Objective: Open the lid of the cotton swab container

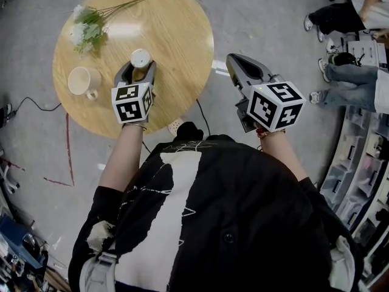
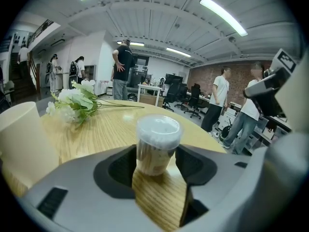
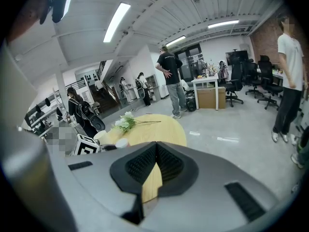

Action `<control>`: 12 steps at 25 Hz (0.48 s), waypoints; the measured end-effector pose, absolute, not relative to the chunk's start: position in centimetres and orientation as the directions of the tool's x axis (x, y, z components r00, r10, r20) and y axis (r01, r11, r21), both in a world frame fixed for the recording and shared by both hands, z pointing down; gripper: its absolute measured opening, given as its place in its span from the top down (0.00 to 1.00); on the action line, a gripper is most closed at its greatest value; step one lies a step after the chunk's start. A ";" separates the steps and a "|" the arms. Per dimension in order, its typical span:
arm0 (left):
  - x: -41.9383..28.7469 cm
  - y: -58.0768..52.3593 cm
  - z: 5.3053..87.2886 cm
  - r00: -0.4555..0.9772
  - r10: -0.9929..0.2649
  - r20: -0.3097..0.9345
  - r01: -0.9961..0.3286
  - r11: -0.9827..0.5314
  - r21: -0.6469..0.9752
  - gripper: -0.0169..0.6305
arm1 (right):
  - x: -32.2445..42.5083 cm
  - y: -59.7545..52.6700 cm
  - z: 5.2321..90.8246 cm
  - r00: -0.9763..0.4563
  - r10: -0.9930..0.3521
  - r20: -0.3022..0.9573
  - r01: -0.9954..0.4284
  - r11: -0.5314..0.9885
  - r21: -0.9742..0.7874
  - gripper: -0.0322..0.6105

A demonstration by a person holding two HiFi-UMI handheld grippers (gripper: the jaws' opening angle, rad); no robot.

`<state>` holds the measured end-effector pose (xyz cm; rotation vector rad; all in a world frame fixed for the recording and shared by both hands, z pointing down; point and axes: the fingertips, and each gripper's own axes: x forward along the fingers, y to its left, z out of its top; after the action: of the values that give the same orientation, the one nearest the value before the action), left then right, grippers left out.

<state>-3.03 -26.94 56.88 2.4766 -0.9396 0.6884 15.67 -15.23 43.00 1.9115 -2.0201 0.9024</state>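
The container (image 2: 154,153) stands upright on the round table (image 1: 176,35), long axis vertical, lid (image 2: 158,128) on top and closed. The left gripper (image 2: 157,162) straddles its lower body with jaws wide apart, the pads just beside its walls and not clearly pressing. The right gripper (image 3: 155,166) hangs off the table's edge over the floor, jaws clenched together on nothing.
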 end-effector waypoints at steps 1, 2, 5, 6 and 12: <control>-3.1 -26.9 56.8 0.656 -0.496 0.569 -0.693 -0.694 0.195 0.57 | 15.6 -15.2 43.0 -0.134 -0.827 0.547 -0.959 -0.030 -0.280 0.94; -3.1 -26.8 56.6 0.660 -0.495 0.565 -0.691 -0.695 0.199 0.57 | 15.5 -15.3 42.8 -0.138 -0.828 0.544 -0.959 -0.025 -0.281 0.94; -3.0 -26.5 55.2 0.674 -0.499 0.544 -0.686 -0.697 0.210 0.57 | 15.2 -15.4 42.1 -0.161 -0.839 0.519 -0.956 0.003 -0.292 0.94; -2.9 -26.4 54.5 0.679 -0.502 0.535 -0.685 -0.697 0.214 0.57 | 15.0 -15.4 41.8 -0.170 -0.844 0.508 -0.955 0.015 -0.296 0.94; -3.5 -26.2 50.7 0.699 -0.528 0.482 -0.682 -0.695 0.227 0.57 | 12.5 -17.1 40.7 -0.248 -0.856 0.454 -0.943 0.106 -0.315 0.85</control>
<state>-3.50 -26.22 50.72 2.5184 -0.9403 0.5412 12.51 -17.12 40.74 1.8205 -2.2140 0.8301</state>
